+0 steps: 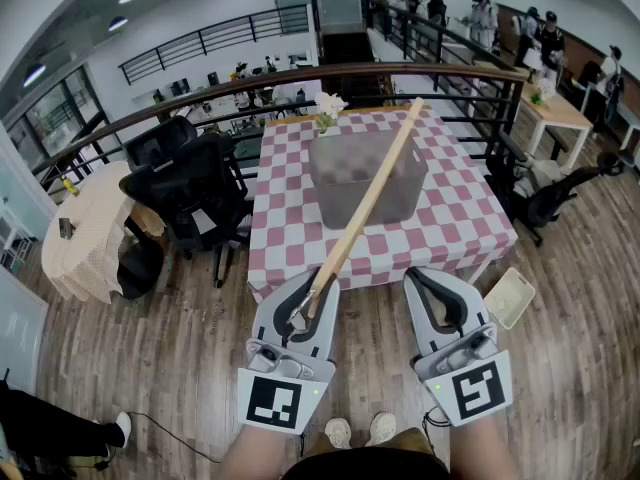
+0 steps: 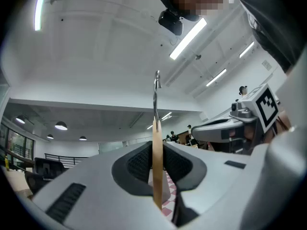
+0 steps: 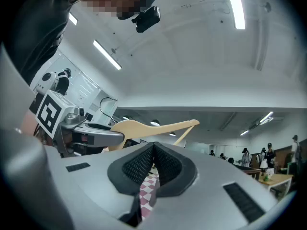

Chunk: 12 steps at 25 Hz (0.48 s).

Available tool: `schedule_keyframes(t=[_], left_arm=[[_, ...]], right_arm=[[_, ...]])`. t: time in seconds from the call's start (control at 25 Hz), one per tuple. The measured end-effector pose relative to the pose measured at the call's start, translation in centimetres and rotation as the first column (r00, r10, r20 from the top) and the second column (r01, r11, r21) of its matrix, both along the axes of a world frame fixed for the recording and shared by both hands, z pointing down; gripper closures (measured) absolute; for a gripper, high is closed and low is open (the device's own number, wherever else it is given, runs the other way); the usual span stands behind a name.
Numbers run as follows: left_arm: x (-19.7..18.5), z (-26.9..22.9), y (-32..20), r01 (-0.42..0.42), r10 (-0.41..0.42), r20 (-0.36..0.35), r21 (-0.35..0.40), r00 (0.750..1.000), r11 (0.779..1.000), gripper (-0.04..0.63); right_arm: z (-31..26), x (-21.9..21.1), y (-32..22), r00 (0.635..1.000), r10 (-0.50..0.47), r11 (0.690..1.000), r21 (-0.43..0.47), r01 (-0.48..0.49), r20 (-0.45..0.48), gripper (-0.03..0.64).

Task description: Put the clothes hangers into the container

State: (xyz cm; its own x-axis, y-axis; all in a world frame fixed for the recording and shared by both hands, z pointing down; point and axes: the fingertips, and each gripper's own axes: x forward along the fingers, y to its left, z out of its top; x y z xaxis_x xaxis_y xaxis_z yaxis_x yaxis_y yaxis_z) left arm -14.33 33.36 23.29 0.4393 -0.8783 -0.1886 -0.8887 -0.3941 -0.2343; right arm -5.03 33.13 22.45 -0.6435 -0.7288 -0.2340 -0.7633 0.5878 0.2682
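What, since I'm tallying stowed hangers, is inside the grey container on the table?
Nothing shows inside the container. The wooden hanger, shut in the left gripper, crosses in front and hides a strip of its interior.

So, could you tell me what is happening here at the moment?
A person is working with a gripper in each hand. The left gripper is clamped on a wooden hanger, which points out towards the grey container on the checked table. The hanger is held in the air, not yet in the container. The right gripper is shut and empty, held beside the left one.
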Motion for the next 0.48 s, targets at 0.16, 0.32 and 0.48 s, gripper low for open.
schedule_keyframes(t=[0.16, 0.32, 0.48], left_arm=[[0.32, -0.15, -0.31, -0.002, 0.002, 0.001, 0.006, 1.0, 1.0, 0.538], [0.61, -0.22, -0.57, -0.001, 0.001, 0.004, 0.005, 1.0, 1.0, 0.538], [0.99, -0.02, -0.66, 0.002, -0.002, 0.01, 0.0, 1.0, 1.0, 0.538]], right_arm=[[-0.01, 0.23, -0.38, 1.0, 0.0, 1.0, -0.002, 0.0, 0.004, 0.584], [-0.02, 0.44, -0.65, 1.0, -0.004, 1.0, -0.003, 0.004, 0.005, 0.584], [0.02, 0.57, -0.68, 1.0, -0.01, 1.0, 0.0, 0.01, 0.012, 0.584]])
